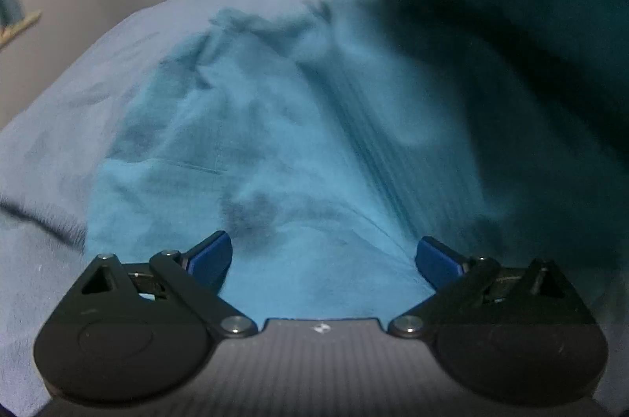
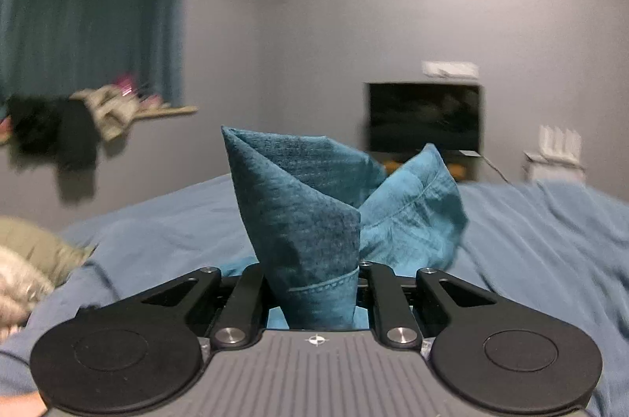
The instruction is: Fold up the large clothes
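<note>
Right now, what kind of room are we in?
Most likely a bedroom at home: a bed with a blue cover, a dark TV screen by the far wall, curtains over a window, and clothes piled on a shelf.

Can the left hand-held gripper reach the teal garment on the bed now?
Probably yes. The left hand-held gripper is open, and the garment lies spread on the bed just ahead of its fingers, with nothing between.

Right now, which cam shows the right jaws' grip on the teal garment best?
Right wrist: the teal garment sits pinched between closed jaws, its hem visible. Left wrist only shows it spread on the bed, one part lifted and blurred.
</note>
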Tool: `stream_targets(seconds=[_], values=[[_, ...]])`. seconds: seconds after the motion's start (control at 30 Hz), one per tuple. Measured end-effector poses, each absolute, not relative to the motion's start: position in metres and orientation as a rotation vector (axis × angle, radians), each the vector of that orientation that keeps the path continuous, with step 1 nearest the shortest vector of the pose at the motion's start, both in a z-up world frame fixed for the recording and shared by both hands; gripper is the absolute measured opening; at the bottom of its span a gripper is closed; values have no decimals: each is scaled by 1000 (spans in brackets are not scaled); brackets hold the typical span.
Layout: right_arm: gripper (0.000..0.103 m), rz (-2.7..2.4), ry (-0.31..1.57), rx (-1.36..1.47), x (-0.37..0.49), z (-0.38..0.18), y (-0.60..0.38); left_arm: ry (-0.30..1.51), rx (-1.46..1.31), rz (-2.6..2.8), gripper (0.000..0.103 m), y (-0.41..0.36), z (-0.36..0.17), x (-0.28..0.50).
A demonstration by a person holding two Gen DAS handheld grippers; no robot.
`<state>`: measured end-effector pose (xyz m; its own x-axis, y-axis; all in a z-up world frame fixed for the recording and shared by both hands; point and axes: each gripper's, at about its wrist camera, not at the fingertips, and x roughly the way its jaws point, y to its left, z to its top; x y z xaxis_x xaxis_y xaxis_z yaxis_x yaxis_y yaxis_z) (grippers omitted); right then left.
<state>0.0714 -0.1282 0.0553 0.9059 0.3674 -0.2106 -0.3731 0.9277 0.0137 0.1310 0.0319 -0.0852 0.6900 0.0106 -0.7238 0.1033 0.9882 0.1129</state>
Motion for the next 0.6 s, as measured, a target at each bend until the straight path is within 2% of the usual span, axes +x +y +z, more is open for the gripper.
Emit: stream_targets(seconds=[0.13, 0.27, 0.53, 0.6], values=[[12, 448, 220, -93, 64, 54, -85, 723, -182, 7, 102, 95, -58, 123], [12, 507, 208, -177, 45, 48, -44, 666, -411, 99, 101, 146, -53, 116], [12, 661, 177, -375, 13, 25, 28, 479, -474, 199, 101, 164, -29, 97], [12, 696, 206, -402, 8, 12, 45, 415, -510, 229, 96, 174, -24, 88]])
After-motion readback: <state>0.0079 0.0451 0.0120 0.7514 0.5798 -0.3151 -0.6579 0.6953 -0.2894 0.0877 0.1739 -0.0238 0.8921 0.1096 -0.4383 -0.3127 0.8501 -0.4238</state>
